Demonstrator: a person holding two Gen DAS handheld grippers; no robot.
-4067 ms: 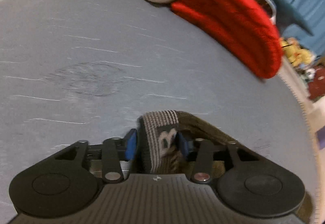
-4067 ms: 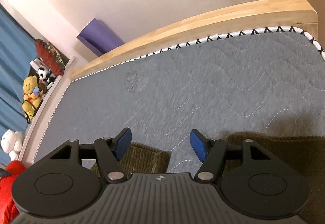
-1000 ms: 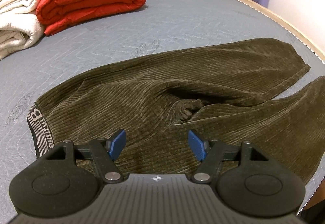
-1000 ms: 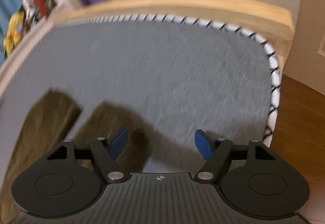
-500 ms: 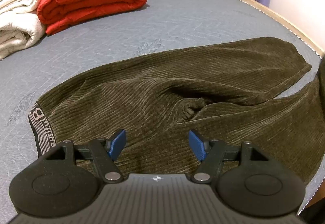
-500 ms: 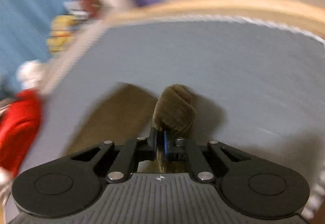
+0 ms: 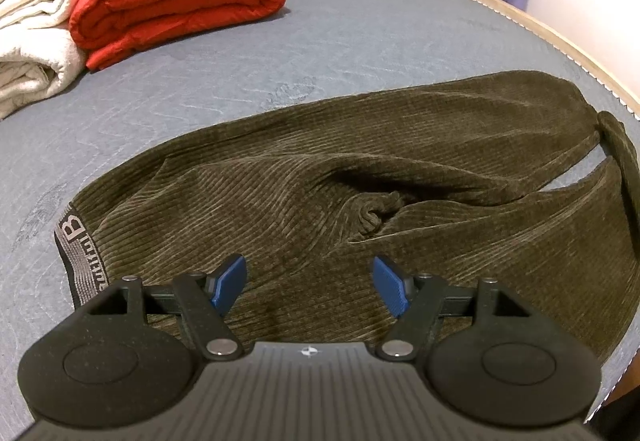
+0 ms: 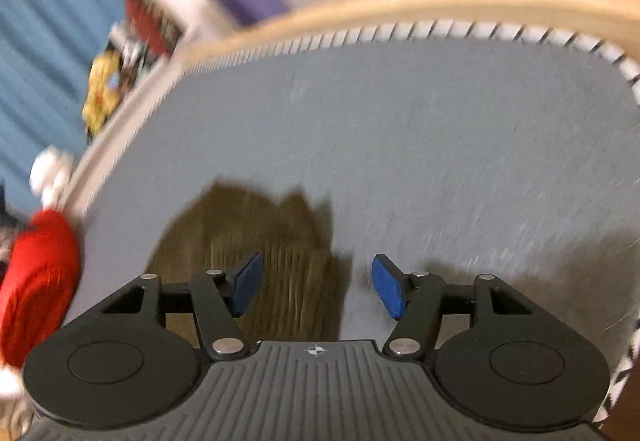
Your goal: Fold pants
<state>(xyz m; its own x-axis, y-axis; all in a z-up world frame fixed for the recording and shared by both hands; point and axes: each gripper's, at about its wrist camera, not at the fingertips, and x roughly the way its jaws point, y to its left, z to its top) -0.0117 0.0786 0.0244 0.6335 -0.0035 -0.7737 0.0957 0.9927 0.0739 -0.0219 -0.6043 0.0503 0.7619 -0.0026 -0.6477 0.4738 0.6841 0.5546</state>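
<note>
Left wrist view: left gripper [image 7: 308, 285] fingers spread, empty, above olive corduroy pants [image 7: 360, 177] spread across centre frame on the bed [image 7: 360, 41]; right wrist view, blurred: right gripper [image 8: 316, 287] fingers just opening, nothing pinched, pants [image 8: 276, 241] lower centre.

The right wrist view is smeared by motion blur. The pants [image 7: 360, 177] are cut off at the left wrist view's right edge, their near hem hidden behind the left claw [image 7: 310, 287].
</note>
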